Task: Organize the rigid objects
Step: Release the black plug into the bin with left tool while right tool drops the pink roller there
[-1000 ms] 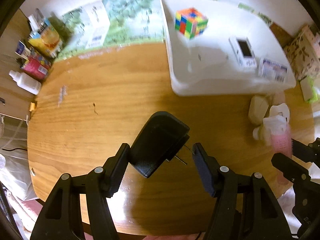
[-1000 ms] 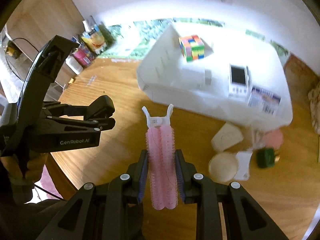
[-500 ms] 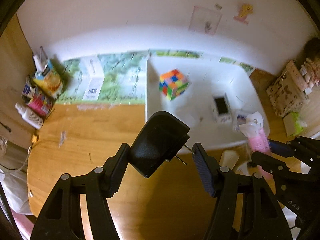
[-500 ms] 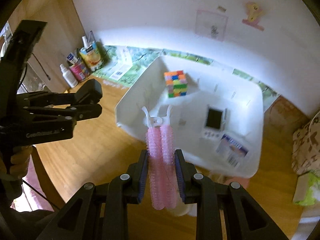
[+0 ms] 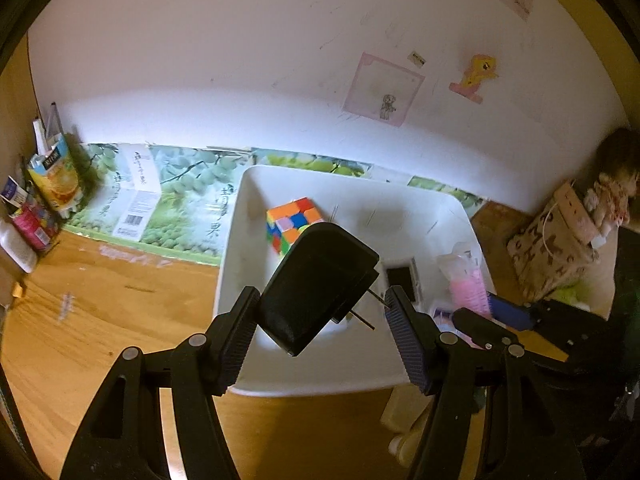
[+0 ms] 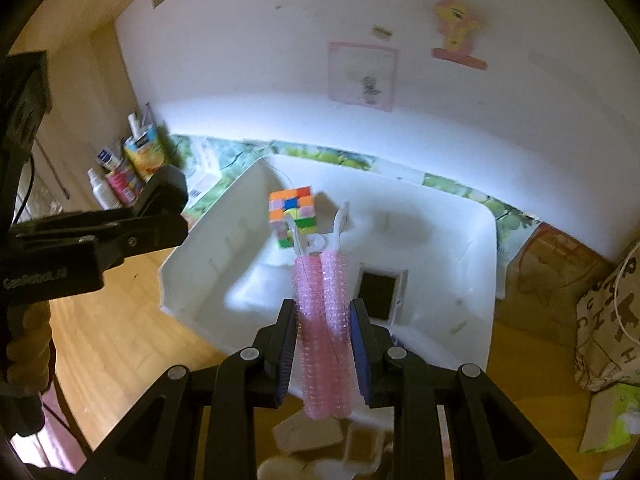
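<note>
— Wooden tabletop [image 5: 100,320] against a white wall, yes? What has the left gripper [image 5: 320,332] got?

— A black plug-in power adapter [image 5: 316,284], tilted, its metal prongs pointing at the right-hand finger. The body lies against the left finger; the fingers are spread wide, so whether both pinch it I cannot tell.

— And the right gripper [image 6: 323,344]?

— Closed on a pair of pink hair rollers [image 6: 322,320], their white clip end pointing forward.

— What lies beyond them?

— Both hover over a white plastic bin [image 6: 192,280]. Inside sit a scrambled Rubik's cube [image 6: 292,216] towards the back and a small white device with a dark screen [image 6: 378,290] nearer the rollers.
</note>
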A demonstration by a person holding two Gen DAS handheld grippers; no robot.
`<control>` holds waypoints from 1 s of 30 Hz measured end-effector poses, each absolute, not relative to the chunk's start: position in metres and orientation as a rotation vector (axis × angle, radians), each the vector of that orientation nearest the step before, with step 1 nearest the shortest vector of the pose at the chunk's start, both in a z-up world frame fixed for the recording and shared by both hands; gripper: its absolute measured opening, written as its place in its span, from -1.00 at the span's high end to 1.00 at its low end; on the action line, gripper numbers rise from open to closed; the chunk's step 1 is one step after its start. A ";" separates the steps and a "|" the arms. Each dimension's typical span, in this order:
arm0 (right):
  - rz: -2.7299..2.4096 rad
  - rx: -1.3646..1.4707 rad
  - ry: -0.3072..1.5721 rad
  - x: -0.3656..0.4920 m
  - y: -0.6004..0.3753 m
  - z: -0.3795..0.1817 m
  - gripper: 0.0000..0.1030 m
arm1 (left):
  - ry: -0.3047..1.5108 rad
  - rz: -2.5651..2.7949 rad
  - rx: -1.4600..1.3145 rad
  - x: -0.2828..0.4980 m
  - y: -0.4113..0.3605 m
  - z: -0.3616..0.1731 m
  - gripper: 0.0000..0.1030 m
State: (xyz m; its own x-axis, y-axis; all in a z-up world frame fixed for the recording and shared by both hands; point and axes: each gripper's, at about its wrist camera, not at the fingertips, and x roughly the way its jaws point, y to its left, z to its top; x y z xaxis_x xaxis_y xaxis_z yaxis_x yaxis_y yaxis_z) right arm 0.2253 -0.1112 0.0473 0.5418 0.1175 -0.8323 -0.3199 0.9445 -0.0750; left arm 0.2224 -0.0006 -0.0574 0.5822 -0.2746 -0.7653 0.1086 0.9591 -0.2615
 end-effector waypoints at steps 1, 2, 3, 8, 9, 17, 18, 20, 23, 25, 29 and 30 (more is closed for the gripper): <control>0.263 -0.210 0.961 0.229 -0.116 0.044 0.49 | 0.924 -0.227 -0.208 0.225 -0.002 -0.060 -0.32; 0.263 -0.201 0.957 0.232 -0.119 0.043 0.49 | 0.925 -0.226 -0.222 0.228 -0.004 -0.062 -0.32; 0.260 -0.195 0.943 0.234 -0.123 0.040 0.49 | 0.923 -0.220 -0.228 0.230 -0.005 -0.064 -0.32; 0.273 -0.193 0.877 0.237 -0.130 0.034 0.49 | 0.934 -0.207 -0.292 0.241 -0.006 -0.075 -0.32; 0.280 -0.189 0.867 0.238 -0.131 0.033 0.49 | 0.939 -0.202 -0.309 0.243 -0.006 -0.078 -0.32; 0.294 -0.164 0.874 0.249 -0.136 0.017 0.45 | 0.934 -0.165 -0.326 0.249 -0.011 -0.086 -0.33; 0.292 -0.160 0.877 0.250 -0.136 0.016 0.45 | 0.936 -0.159 -0.319 0.249 -0.012 -0.086 -0.33; 0.291 -0.152 0.877 0.251 -0.137 0.014 0.45 | 0.940 -0.150 -0.309 0.250 -0.014 -0.087 -0.33; 0.290 -0.141 0.884 0.250 -0.140 0.015 0.01 | 0.977 -0.146 -0.305 0.253 -0.015 -0.092 -0.33; 0.289 -0.135 0.870 0.247 -0.142 0.019 -0.28 | 0.987 -0.142 -0.310 0.254 -0.015 -0.093 -0.35; 0.277 -0.150 0.855 0.240 -0.140 0.030 -0.29 | 0.947 -0.150 -0.327 0.249 -0.014 -0.084 -0.62; 0.273 -0.152 0.851 0.239 -0.140 0.032 -0.29 | 0.937 -0.154 -0.328 0.247 -0.014 -0.080 -0.62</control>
State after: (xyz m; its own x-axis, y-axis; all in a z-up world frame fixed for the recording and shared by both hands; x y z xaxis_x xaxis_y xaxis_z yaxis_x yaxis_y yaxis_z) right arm 0.2386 -0.1402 0.0322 0.6273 0.1764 -0.7585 -0.2975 0.9544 -0.0241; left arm 0.2470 -0.0137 -0.0803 0.5859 -0.2705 -0.7640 -0.0119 0.9397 -0.3418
